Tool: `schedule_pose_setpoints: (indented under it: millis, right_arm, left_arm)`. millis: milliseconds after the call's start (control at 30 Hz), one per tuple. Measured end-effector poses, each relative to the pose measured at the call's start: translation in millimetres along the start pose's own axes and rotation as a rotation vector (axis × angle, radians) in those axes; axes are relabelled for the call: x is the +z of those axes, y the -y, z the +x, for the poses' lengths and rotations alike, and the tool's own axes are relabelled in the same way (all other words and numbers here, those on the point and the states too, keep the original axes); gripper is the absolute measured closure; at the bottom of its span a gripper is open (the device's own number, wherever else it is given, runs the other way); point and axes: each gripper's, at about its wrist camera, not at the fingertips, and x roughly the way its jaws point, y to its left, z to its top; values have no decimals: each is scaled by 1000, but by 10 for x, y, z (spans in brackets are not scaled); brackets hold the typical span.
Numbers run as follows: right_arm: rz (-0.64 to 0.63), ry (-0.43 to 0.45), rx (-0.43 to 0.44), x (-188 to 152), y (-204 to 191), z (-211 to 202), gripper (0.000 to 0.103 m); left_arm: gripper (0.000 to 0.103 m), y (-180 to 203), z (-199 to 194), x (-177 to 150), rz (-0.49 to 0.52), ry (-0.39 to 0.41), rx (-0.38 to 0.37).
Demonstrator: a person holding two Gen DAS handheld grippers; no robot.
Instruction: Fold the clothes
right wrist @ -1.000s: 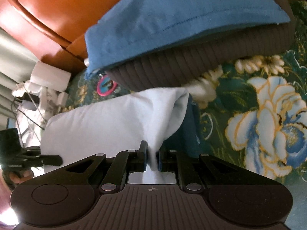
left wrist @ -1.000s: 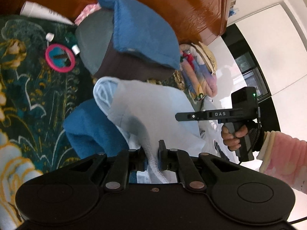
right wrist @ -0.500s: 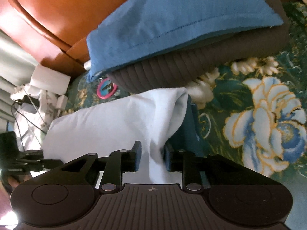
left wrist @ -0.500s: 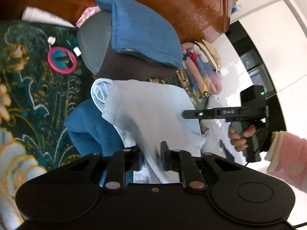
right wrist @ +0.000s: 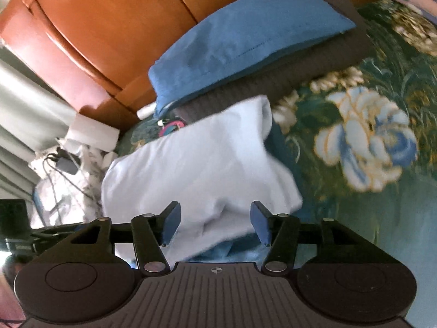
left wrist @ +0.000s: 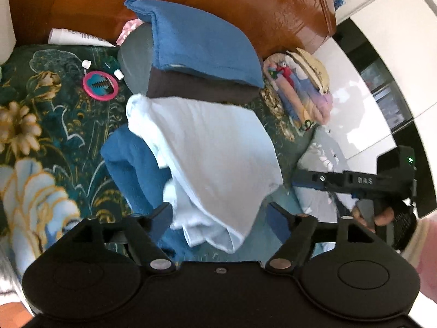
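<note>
A pale blue garment [left wrist: 215, 158] lies folded over on a darker blue garment [left wrist: 133, 164] on the floral bedspread. It also shows in the right wrist view [right wrist: 196, 175]. My left gripper [left wrist: 220, 218] is open, its fingers on either side of the garment's near edge without gripping it. My right gripper [right wrist: 215, 224] is open too, with the garment's near corner between its spread fingers. The right gripper also shows in the left wrist view [left wrist: 327, 180] at the right, held in a hand.
A stack with a blue cloth [left wrist: 202, 43] over dark grey fabric [left wrist: 196, 90] lies behind the garment, against a wooden headboard [left wrist: 245, 2]. A pink ring [left wrist: 100, 86], small caps and a white tube [left wrist: 79, 37] lie at the left. A colourful bundle [left wrist: 303, 90] lies at the right.
Both grippers were shut on the pale blue garment a second ago. They have opened and let it go, and it has settled onto the darker blue garment.
</note>
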Motion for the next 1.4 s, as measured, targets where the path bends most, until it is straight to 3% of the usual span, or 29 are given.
schedule_pose_setpoints:
  millis: [67,267,367,567,800,1000,1133,1400]
  right_arm:
    - [21,26,1,-190,-7,-96,37]
    - [71,74,2,-745,1,-469,35]
    - [57,96,-14,-1014,-43,-735,24]
    - [108,144,-22,-1536,-108,-1340,23]
    - [186,191,-90,-2144,-99,-1983,11]
    - [269,228,-113,-2670,-48,-2517,8]
    - [226,234,-147,-2990,-113,-2822,7]
    - [229,206,-129,-3519,-198,-3101,3]
  left_arm:
    - [21,117,-23,-90,14,-6,38]
    - [12,483,-68,-444,31,-32,122]
    - [8,715,-82,-658,46,-48,149]
    - [3,1270,-136,-1077,86,-86,220]
    - [2,1957,-326,-1502,134,-72,305]
    - [2,2530,-529,-1856,191,-45,340]
    - [2,2845,-655,-2082,196,-31,367]
    - [2,3260,-911,-2463,177,-67,390]
